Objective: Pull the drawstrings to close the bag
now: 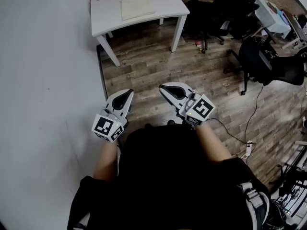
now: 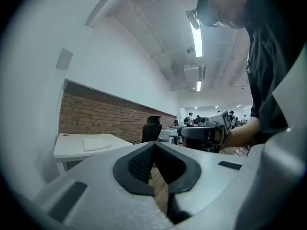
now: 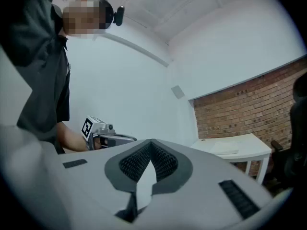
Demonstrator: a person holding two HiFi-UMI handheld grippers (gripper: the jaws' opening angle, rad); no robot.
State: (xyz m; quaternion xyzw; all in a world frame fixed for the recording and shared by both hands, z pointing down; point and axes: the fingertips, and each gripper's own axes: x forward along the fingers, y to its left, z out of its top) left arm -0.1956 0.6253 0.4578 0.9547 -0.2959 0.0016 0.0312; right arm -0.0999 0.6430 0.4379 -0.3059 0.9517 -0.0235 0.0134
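Plainly both pairs of jaws are pressed together on nothing: the left gripper (image 1: 127,94) and right gripper (image 1: 165,87) sit side by side at mid-frame, pointing level. The bag (image 1: 137,7) lies well apart from them, straight above at the top of the frame, flat on the table (image 1: 108,14), with bare floor (image 1: 153,61) between. Neither gripper looks clearly nearer. The bag seems flat and empty; its drawstrings and long axis are too small to tell.
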